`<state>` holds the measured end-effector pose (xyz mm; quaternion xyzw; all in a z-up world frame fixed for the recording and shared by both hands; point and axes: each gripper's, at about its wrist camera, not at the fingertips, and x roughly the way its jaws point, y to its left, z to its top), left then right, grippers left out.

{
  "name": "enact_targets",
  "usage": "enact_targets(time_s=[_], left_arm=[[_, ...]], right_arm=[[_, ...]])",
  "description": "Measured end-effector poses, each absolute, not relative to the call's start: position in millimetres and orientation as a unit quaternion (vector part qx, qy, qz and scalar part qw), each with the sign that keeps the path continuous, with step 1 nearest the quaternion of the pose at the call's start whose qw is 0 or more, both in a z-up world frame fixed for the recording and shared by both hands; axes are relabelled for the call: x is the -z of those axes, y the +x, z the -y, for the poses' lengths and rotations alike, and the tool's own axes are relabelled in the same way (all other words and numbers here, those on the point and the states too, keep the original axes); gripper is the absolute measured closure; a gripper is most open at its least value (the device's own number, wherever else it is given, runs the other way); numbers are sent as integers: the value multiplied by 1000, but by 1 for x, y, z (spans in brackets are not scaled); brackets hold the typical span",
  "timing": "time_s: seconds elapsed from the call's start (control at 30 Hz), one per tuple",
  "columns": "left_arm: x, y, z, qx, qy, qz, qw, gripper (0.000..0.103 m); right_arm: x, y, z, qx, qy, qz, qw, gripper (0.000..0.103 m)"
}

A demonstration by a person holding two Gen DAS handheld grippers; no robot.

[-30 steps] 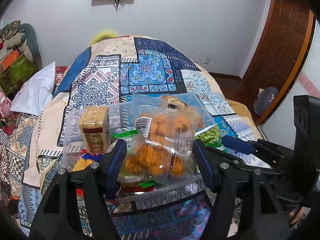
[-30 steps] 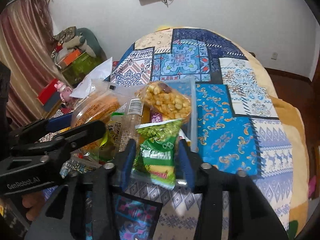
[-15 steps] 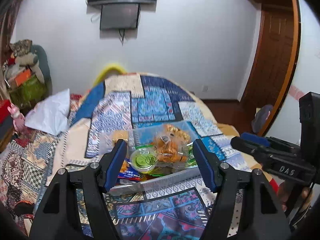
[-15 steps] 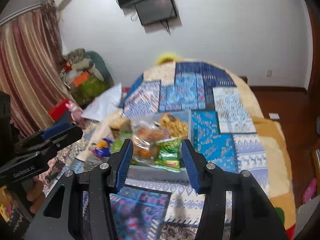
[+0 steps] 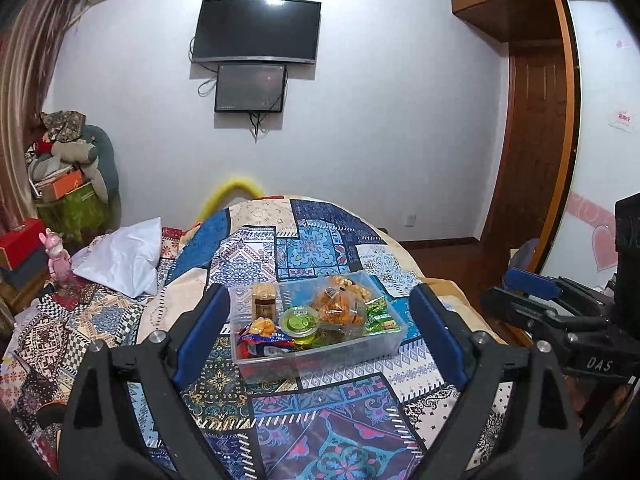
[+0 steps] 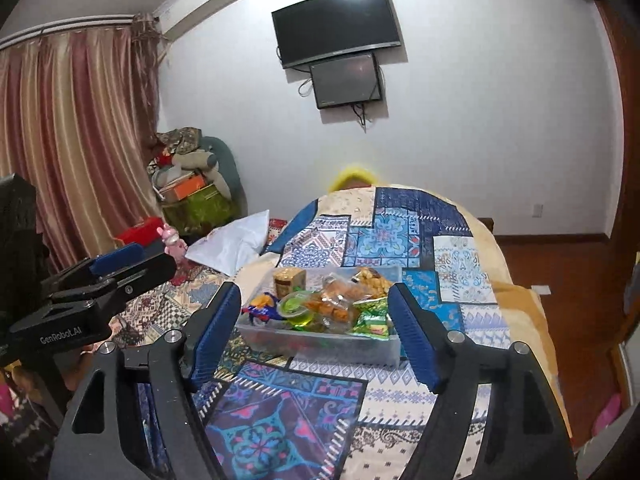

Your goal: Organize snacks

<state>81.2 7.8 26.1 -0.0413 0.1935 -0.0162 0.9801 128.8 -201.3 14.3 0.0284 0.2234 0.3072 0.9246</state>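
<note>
A clear plastic bin (image 5: 320, 350) sits on the patchwork bed cover and holds several snacks: a brown box (image 5: 264, 300), a green jelly cup (image 5: 298, 322), an orange snack bag (image 5: 338, 308), a green packet (image 5: 378, 316) and a red-blue wrapper (image 5: 262, 340). The bin also shows in the right wrist view (image 6: 320, 340). My left gripper (image 5: 320, 336) is open and empty, held back from the bin. My right gripper (image 6: 314, 332) is open and empty, also back from the bin. Each gripper shows at the edge of the other's view.
The patchwork bed cover (image 5: 316, 420) spreads under the bin. A white pillow (image 5: 120, 258) lies at the left. Boxes and stuffed toys (image 5: 68, 184) pile up in the left corner. Two screens (image 5: 256, 32) hang on the wall. A wooden door (image 5: 532, 140) stands right.
Both grippers have let go of their snack bags and pulled back and up from the bin. The orange bag and green packet now lie in the bin.
</note>
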Motion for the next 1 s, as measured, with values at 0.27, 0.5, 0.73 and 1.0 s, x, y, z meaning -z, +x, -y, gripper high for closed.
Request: enact_targets(time_s=[0.27, 0.5, 0.73, 1.0], left_arm=[[-17, 70, -8, 15, -42, -194, 980, 7], [-13, 66, -9, 17, -49, -197, 979, 7], [-10, 66, -11, 18, -53, -199, 978, 7], [-12, 66, -11, 19, -54, -198, 978, 7]], right_arm=[[-5, 122, 197, -298, 22, -223, 928, 17], [-2, 118, 198, -295, 20, -225, 928, 17], [-1, 116, 197, -296, 21, -226, 928, 17], [-1, 113, 198, -296, 21, -224, 928, 17]])
